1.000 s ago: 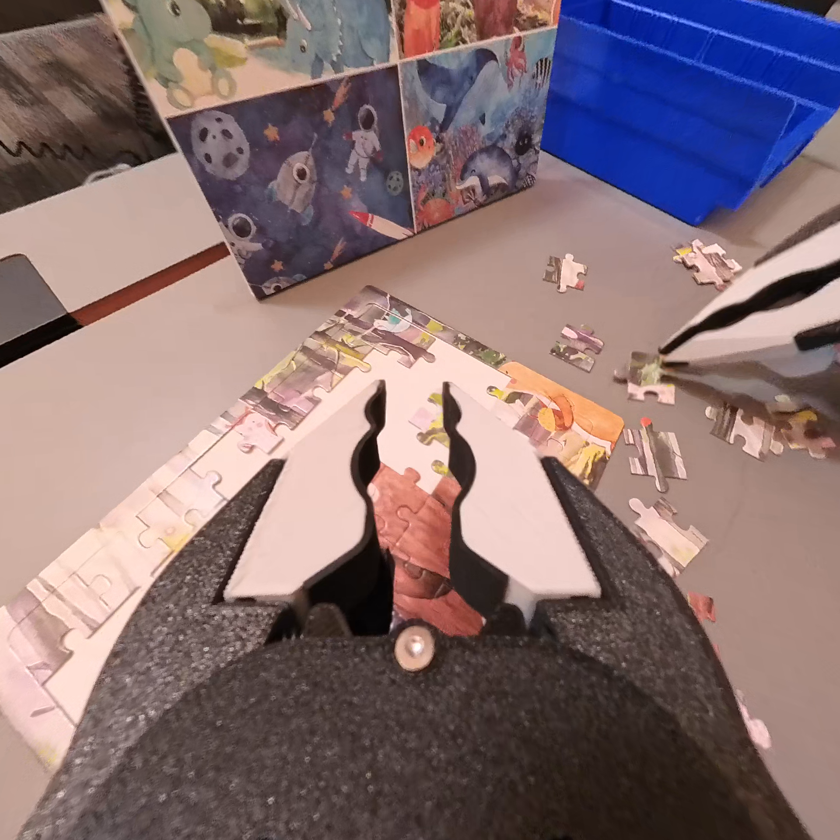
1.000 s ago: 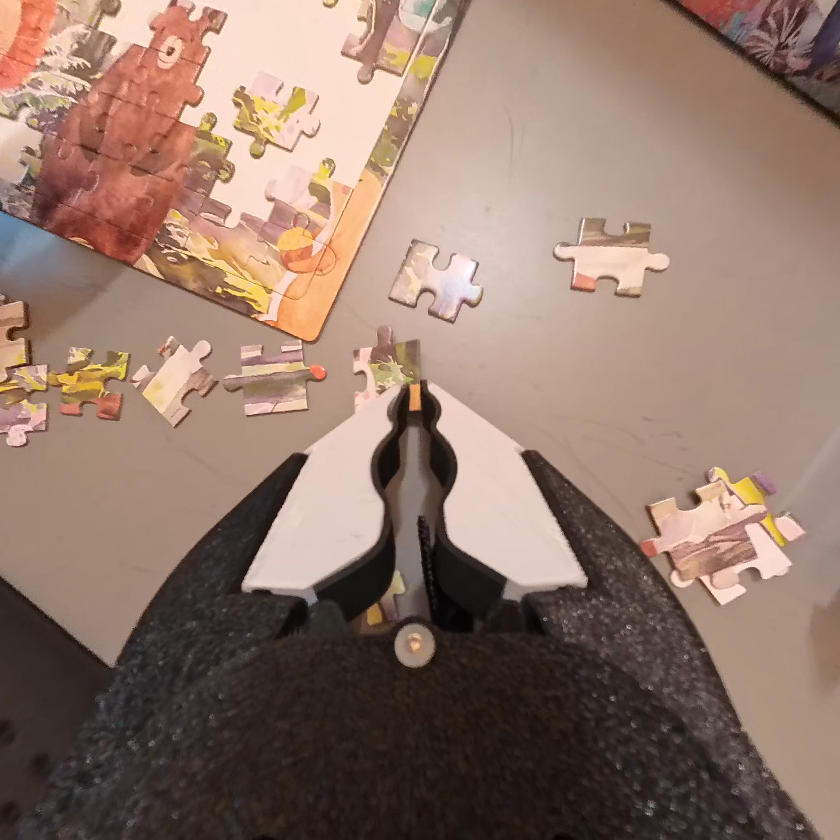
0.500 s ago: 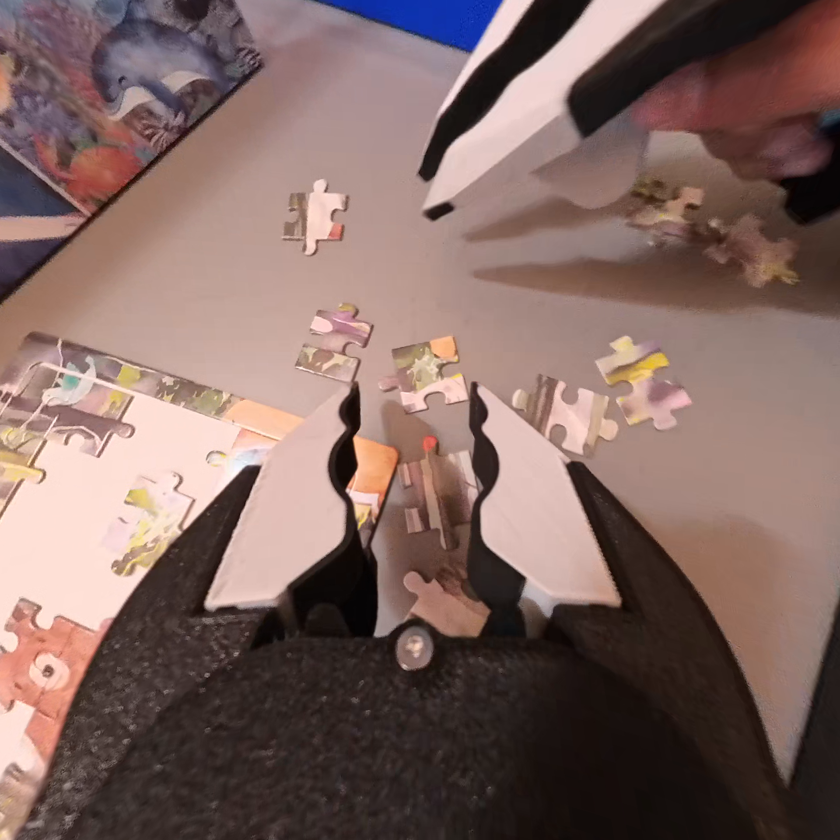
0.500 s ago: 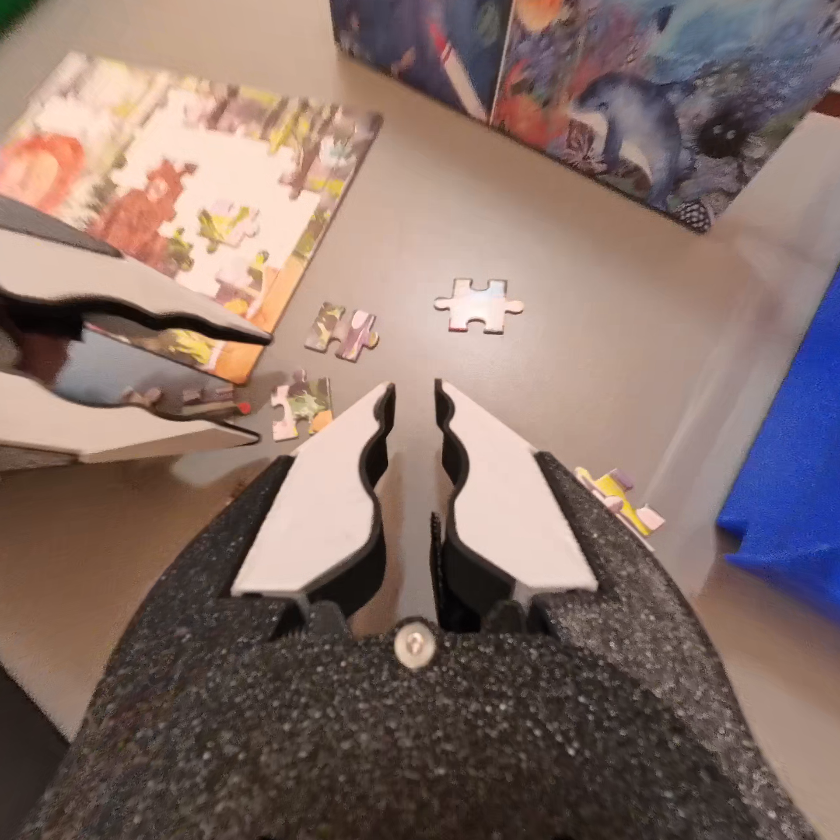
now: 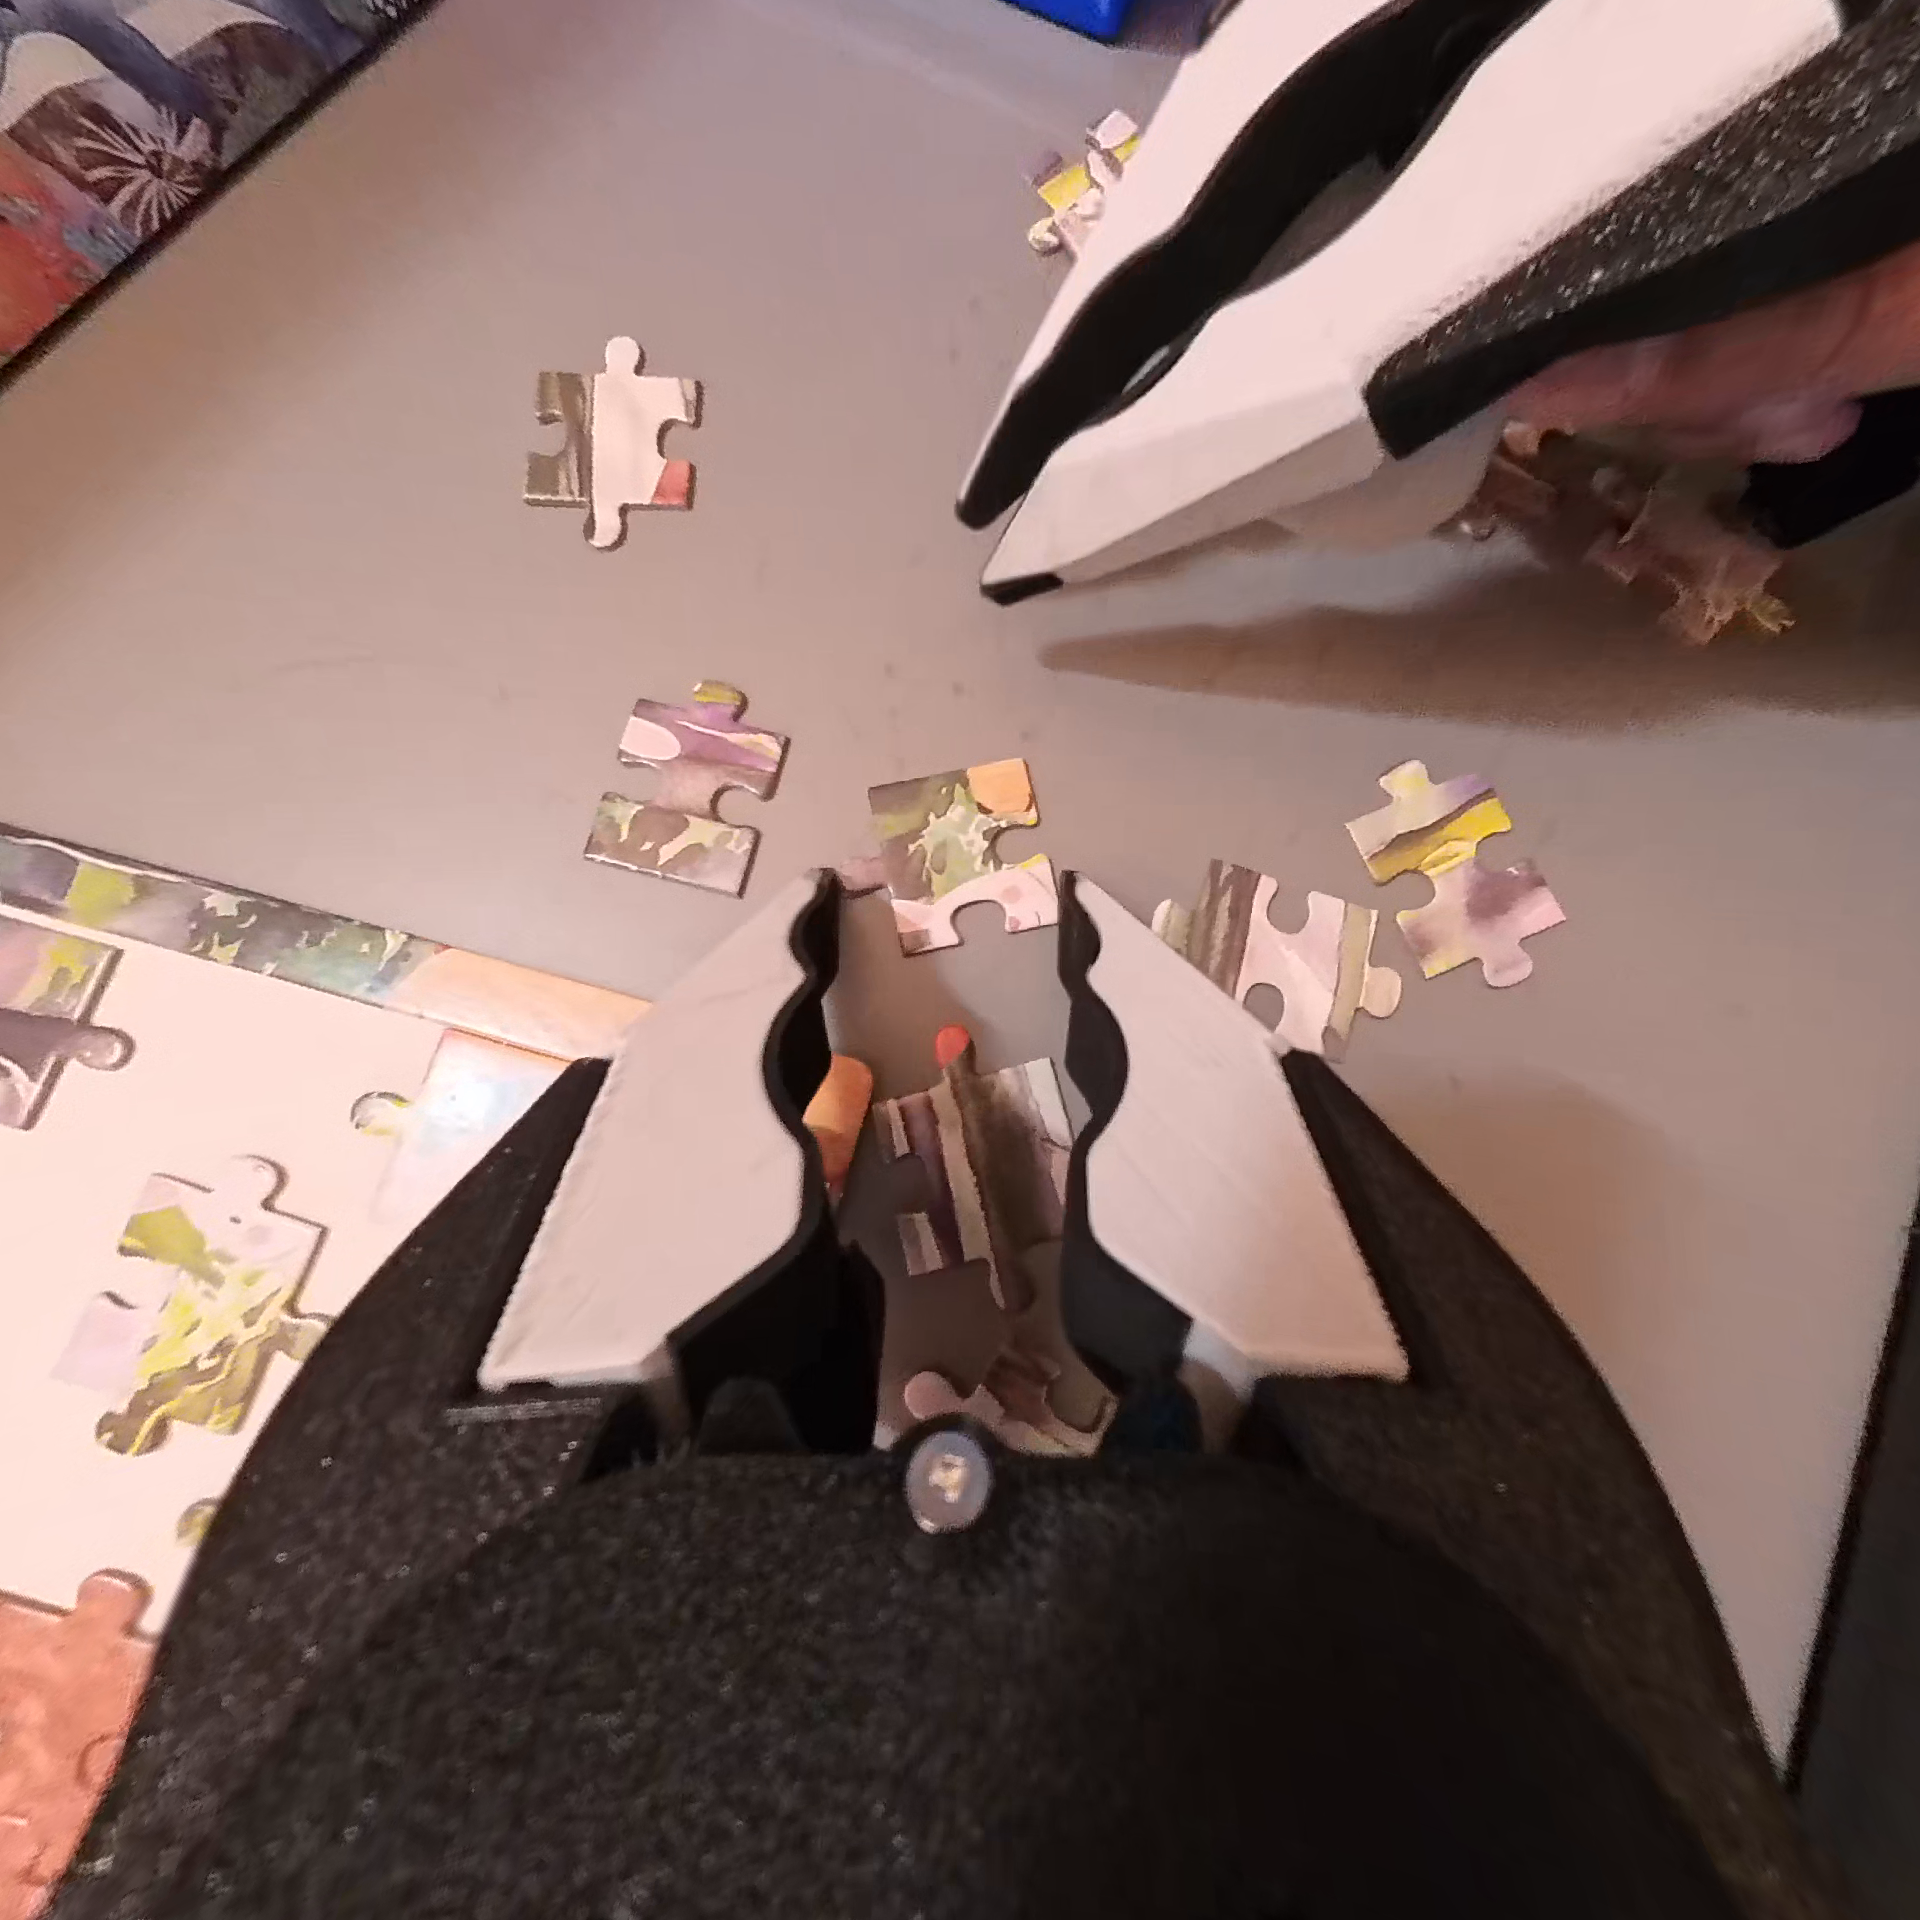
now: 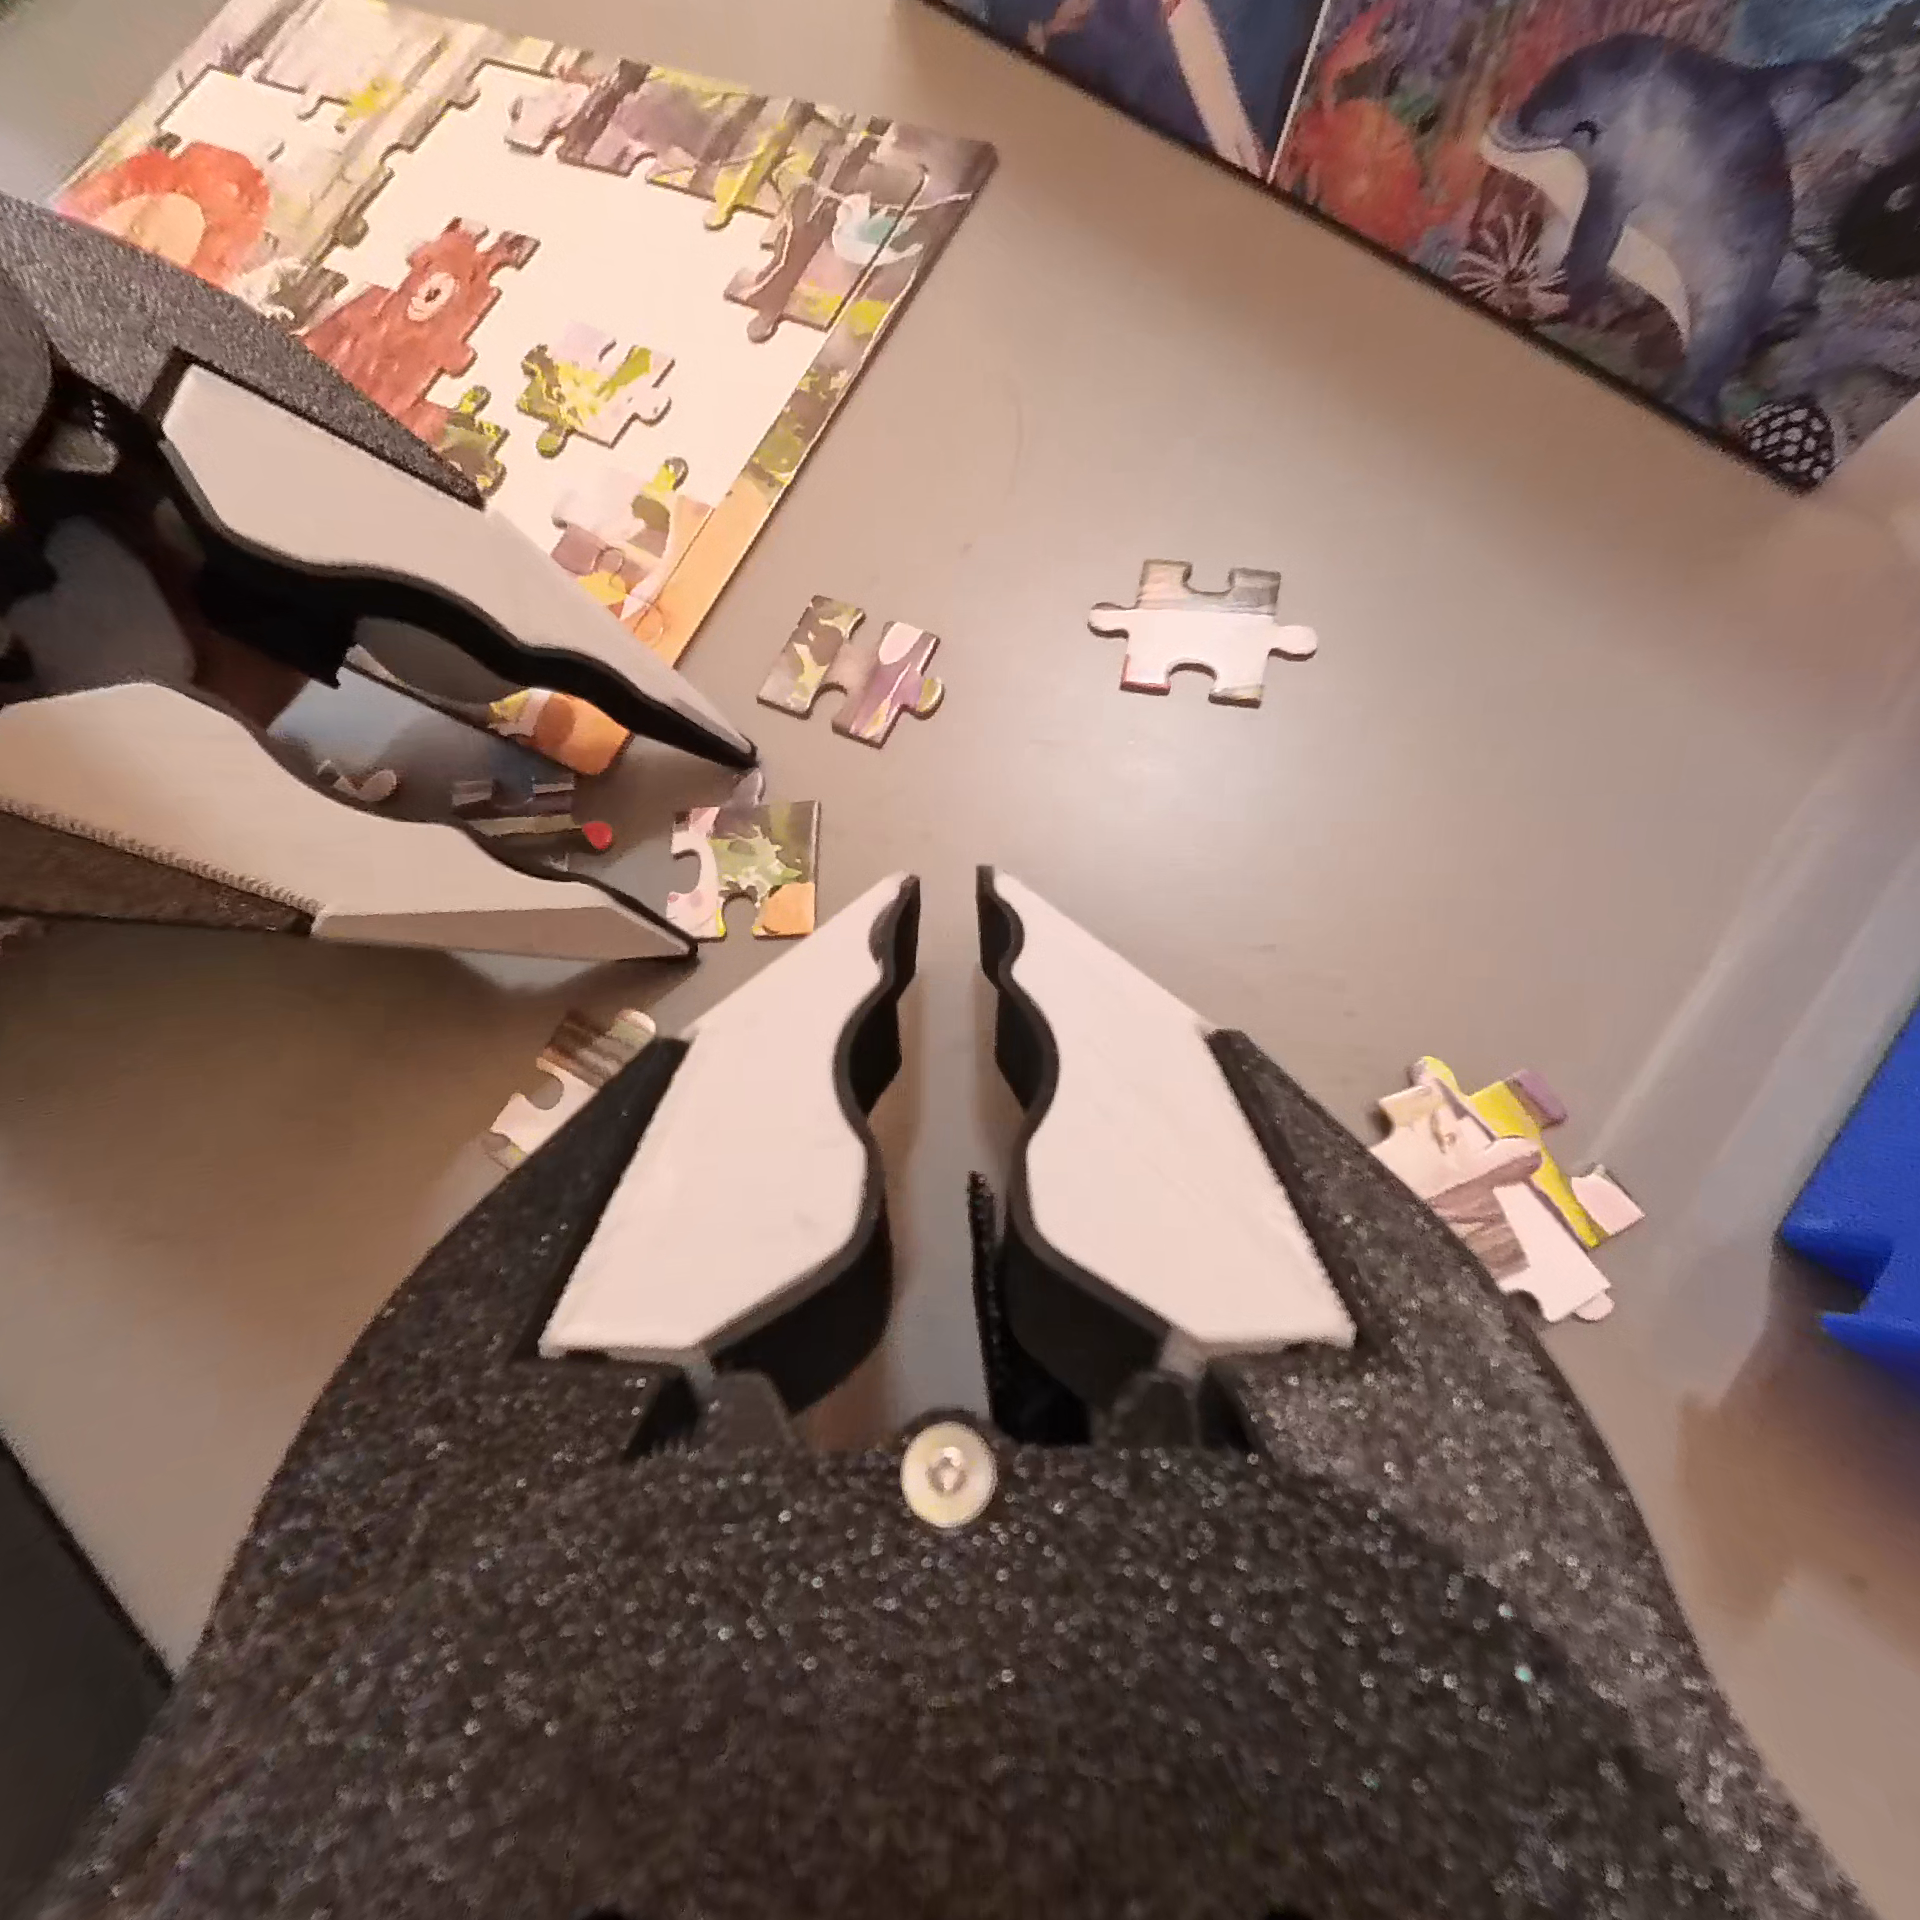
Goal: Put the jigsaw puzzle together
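Grey bench (image 5: 312, 582) carrying everything, with an illustrated box (image 6: 1621, 208) standing at the far edge and a blue bin (image 6: 1860, 1247) corner showing at the right of the right wrist view. The jigsaw puzzle (image 6: 623, 260) is lying flat on the bench, partly filled: border and a brown bear section in place, white gaps inside. You are holding the left hand-held gripper (image 5: 945, 904) low over the bench just past the puzzle's orange corner, jaws spread apart and gripping nothing. A striped grey piece with a red dot (image 5: 977, 1164) is lying on the bench between its fingers, and it is unclear whether either finger is touching it. A green and orange piece (image 5: 961, 852) is sitting right at its fingertips. A purple and green piece (image 5: 686, 790) is lying just left of that one, a mostly white piece (image 5: 613, 447) farther off, and two more loose pieces (image 5: 1361, 914) are lying to the right. You are holding the right hand-held gripper (image 6: 948, 883) above bare bench, jaws parted by a narrow gap, nothing between them. In the left wrist view it is hovering over the bench, your hand (image 5: 1714, 364) wrapping its body. A small heap of pieces (image 6: 1507, 1184) is lying beside its right finger.
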The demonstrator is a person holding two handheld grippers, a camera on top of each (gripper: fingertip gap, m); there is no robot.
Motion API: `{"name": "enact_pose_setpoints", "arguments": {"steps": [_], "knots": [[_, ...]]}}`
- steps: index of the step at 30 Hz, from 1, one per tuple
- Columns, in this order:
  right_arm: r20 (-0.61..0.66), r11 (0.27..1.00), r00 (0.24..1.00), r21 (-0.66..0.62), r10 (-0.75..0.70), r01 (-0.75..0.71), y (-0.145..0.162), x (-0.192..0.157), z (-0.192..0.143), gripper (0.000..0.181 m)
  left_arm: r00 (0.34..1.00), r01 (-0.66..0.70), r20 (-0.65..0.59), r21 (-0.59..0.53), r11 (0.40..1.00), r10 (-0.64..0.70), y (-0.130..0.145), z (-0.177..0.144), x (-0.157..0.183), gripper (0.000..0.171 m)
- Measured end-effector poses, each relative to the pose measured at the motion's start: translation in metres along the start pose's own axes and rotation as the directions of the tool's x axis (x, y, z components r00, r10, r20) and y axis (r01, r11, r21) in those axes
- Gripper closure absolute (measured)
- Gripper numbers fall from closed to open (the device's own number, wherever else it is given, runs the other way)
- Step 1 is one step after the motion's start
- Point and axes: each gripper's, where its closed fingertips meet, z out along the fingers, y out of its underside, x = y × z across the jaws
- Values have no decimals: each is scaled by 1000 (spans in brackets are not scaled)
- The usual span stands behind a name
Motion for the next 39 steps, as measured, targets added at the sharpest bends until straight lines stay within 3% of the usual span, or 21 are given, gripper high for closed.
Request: {"name": "enact_pose_setpoints", "arguments": {"steps": [2,3,12,19,25,28,32,36,39], "knots": [[5,1000,1000,2,4,-4,0,0,0,171,1000,-19,-1,-9,1000,19,0,0,0,131],[9,1000,1000,6,11,-11,0,0,0,171,999,-31,-11,-5,1000,31,0,0,2,141],[139,994,986,-76,93,-83,11,-18,11,169,992,-126,-3,12,992,126,1,-3,4,142],[337,974,914,-107,226,-201,9,-43,12,145,980,-197,34,37,980,195,1,-4,5,142],[440,940,830,-160,342,-303,6,-46,15,155,966,-257,51,52,965,254,0,-6,6,141],[452,938,822,-152,347,-313,4,-43,13,169,959,-279,60,54,959,276,1,-7,6,141],[585,943,749,-94,312,-320,-12,-61,-4,181,948,-309,95,61,949,302,1,-9,3,142],[483,959,829,-161,282,-233,9,-59,11,181,947,-314,96,61,947,308,1,-9,3,144],[415,978,885,-82,209,-192,1,-50,7,181,947,-310,105,55,949,303,2,-11,-1,144]]}}
